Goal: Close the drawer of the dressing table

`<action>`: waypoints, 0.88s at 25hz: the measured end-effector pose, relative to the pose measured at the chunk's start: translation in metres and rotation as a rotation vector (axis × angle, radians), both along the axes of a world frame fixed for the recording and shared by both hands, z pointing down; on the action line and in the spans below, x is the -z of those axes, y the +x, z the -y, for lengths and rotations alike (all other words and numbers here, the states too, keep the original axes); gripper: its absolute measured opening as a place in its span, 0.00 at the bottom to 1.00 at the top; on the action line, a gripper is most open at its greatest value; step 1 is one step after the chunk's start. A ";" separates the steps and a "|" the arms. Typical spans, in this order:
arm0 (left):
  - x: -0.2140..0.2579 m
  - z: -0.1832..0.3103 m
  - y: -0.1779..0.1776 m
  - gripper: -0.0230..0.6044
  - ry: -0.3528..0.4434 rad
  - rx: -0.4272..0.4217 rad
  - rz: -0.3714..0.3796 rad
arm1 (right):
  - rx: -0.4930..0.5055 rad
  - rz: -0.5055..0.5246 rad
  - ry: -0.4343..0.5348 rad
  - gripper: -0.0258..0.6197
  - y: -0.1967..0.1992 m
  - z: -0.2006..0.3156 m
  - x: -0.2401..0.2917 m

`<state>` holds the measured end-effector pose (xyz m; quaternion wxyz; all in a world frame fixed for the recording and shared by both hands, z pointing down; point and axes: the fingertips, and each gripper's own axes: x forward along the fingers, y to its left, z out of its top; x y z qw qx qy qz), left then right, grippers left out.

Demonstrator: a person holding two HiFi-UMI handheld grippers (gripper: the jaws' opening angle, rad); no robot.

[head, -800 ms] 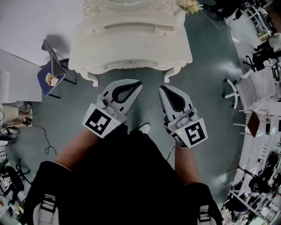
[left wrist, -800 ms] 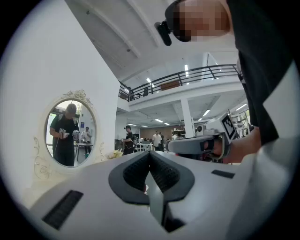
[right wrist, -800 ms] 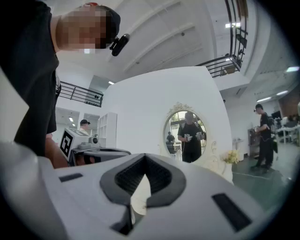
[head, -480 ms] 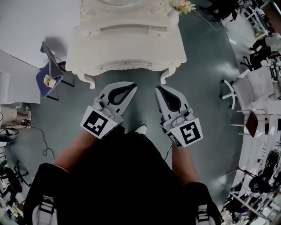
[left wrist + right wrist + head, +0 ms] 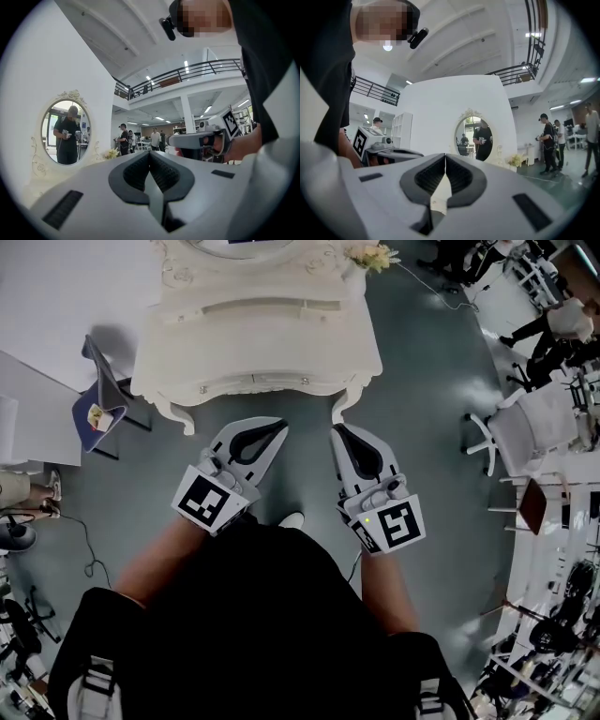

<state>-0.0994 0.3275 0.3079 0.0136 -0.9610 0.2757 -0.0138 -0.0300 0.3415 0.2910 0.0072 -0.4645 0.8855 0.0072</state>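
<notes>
Jaws pressed together, empty, on left gripper (image 5: 277, 427) and right gripper (image 5: 340, 431) — near dressing table (image 5: 262, 345).

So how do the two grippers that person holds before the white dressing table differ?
In the head view the left gripper slants up to the right, the right gripper up to the left, so their tips converge. The right gripper shows a small green light by its marker cube; the left gripper shows none. Their marker patterns differ. Both are shut, empty and aimed toward the dressing table, touching nothing.
</notes>
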 end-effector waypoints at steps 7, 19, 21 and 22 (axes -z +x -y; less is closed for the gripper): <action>-0.007 -0.008 0.021 0.03 -0.007 0.020 0.013 | 0.019 0.013 -0.004 0.04 0.020 -0.007 -0.005; -0.017 0.038 0.025 0.03 -0.030 0.013 0.024 | 0.026 0.007 -0.025 0.04 0.015 0.041 -0.015; -0.017 0.055 0.024 0.03 -0.037 0.010 0.027 | 0.020 -0.002 -0.036 0.04 0.016 0.056 -0.017; -0.017 0.063 0.025 0.03 -0.034 0.003 0.023 | 0.016 -0.005 -0.041 0.04 0.016 0.065 -0.018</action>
